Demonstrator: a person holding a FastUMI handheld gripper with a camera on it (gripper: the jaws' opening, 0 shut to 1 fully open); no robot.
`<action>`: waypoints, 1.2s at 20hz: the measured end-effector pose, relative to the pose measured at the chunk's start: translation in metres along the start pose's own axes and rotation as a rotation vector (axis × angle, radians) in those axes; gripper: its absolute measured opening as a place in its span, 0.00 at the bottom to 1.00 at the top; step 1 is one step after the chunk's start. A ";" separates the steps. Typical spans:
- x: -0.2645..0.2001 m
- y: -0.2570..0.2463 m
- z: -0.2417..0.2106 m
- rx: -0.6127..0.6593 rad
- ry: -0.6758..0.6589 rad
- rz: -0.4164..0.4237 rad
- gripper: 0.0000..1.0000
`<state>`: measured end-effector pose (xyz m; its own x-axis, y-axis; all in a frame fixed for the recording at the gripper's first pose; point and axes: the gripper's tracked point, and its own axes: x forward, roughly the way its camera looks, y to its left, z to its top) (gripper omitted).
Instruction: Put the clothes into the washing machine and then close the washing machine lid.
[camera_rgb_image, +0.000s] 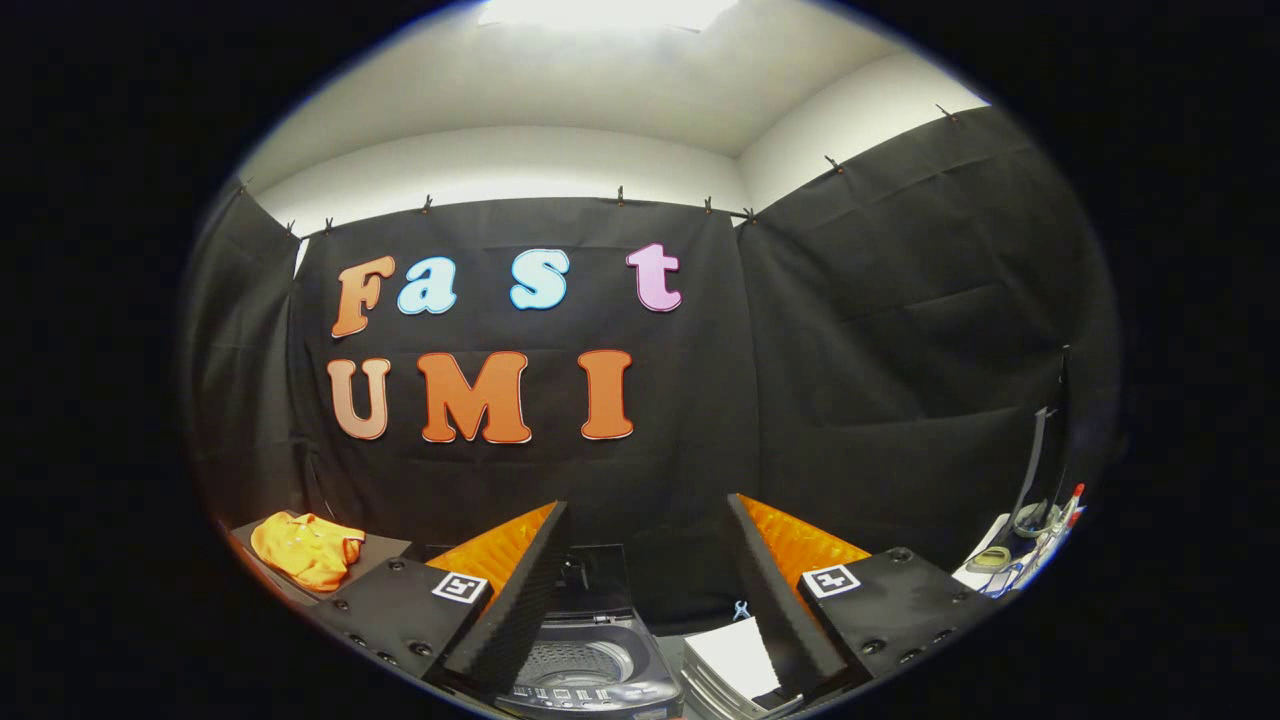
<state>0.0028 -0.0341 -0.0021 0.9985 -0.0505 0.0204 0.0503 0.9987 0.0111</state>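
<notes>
The gripper (645, 590) has its fingers wide apart and holds nothing. Between them, just ahead and low down, sits the small washing machine (590, 670) with its lid up. The orange clothes (306, 548) lie off to the left on a dark board (385, 547).

The gripper (645, 590) had two wedge-shaped fingers (505, 600) with ribbed inner faces, round screw heads, and a square black-and-white marker on each.

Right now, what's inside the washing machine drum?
The washing machine, lid up, shows bare perforated drum wall between the open gripper fingers. The drum bottom is hidden; the orange garment lies outside.
</notes>
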 end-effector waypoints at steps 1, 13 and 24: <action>-0.002 0.000 0.002 -0.001 0.000 0.002 0.98; 0.000 0.007 0.001 -0.001 -0.003 0.012 0.98; -0.002 0.010 0.006 -0.015 -0.009 0.006 0.98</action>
<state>0.0013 -0.0239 0.0041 0.9986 -0.0444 0.0298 0.0445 0.9990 -0.0037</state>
